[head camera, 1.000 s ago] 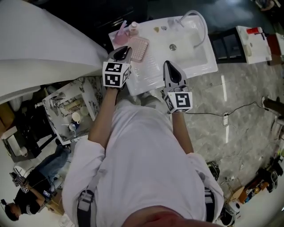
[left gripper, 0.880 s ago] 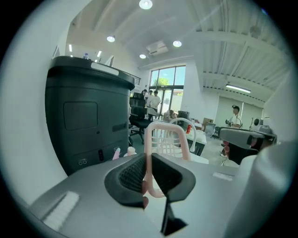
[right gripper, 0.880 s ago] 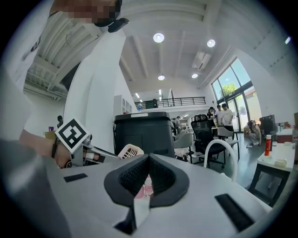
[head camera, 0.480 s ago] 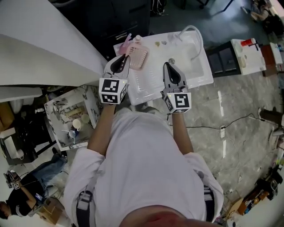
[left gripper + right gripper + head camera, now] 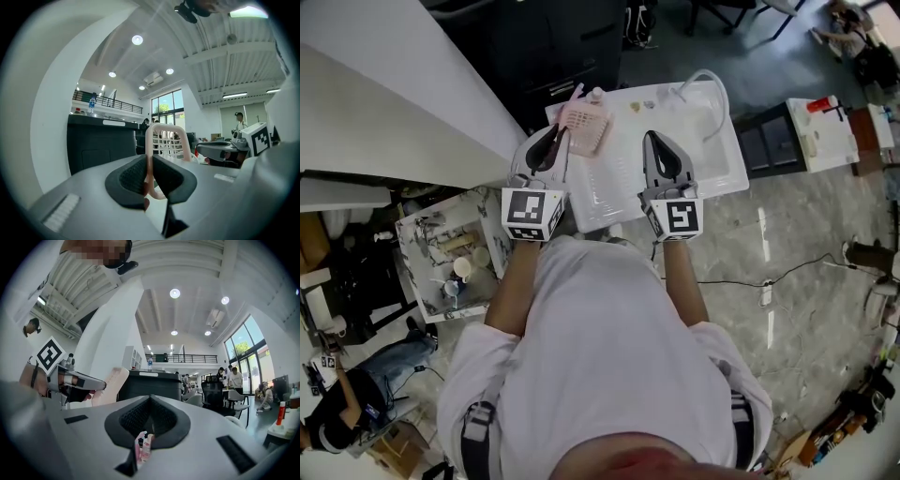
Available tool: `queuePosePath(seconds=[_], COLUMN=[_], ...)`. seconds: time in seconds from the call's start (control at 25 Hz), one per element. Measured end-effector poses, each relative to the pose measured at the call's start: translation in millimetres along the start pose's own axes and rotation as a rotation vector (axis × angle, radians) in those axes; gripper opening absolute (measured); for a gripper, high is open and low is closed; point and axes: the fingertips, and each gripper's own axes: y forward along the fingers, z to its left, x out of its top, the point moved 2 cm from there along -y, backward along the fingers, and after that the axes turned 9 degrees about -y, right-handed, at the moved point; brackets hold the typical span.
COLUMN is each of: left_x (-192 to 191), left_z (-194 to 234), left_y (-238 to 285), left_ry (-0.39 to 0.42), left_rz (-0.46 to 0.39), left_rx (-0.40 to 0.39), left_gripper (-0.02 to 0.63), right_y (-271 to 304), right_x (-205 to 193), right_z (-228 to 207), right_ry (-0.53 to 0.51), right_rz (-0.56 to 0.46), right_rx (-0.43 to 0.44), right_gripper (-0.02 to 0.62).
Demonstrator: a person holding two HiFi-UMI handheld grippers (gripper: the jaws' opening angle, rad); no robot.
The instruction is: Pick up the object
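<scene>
You stand in big open hall, lab or demo space, not home. Signs: very high ceiling with recessed lights (image 5: 175, 293), mezzanine railing (image 5: 187, 358), tall windows (image 5: 244, 344). Office chairs (image 5: 213, 400) and people (image 5: 233, 378) at desks behind dark counter (image 5: 147, 385). White sink unit (image 5: 614, 187) stands free on grey stone floor (image 5: 806, 234), loose cable (image 5: 731, 282) beside it.

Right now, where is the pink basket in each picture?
Head view: pink basket at top middle, in the left claw.
Left gripper view: centre, pinched in that claw.
Right gripper view: left of centre, on that claw's tip.
Shared landmark: the left claw holding it.
</scene>
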Motion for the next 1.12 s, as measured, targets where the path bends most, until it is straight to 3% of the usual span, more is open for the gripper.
queuePosePath(seconds=[0.28, 0.76, 1.12], left_x=[25, 38, 35], left_z=[5, 13, 14], left_y=[-14, -26, -37], left_ry=[0.067, 0.064, 0.047], left_rz=[-0.11, -0.17, -0.189], left_rx=[0.022, 0.024, 0.033], left_gripper=[0.043, 0.043, 0.043], right_y=[10, 9, 0], right_x=[14, 26, 34], right_z=[1, 4, 3], right_ry=[-0.018, -0.008, -0.01], right_rz=[-0.026, 0.039, 0.012], right_rx=[0.007, 0.03, 0.054], right_gripper=[0.003, 0.0, 0.0])
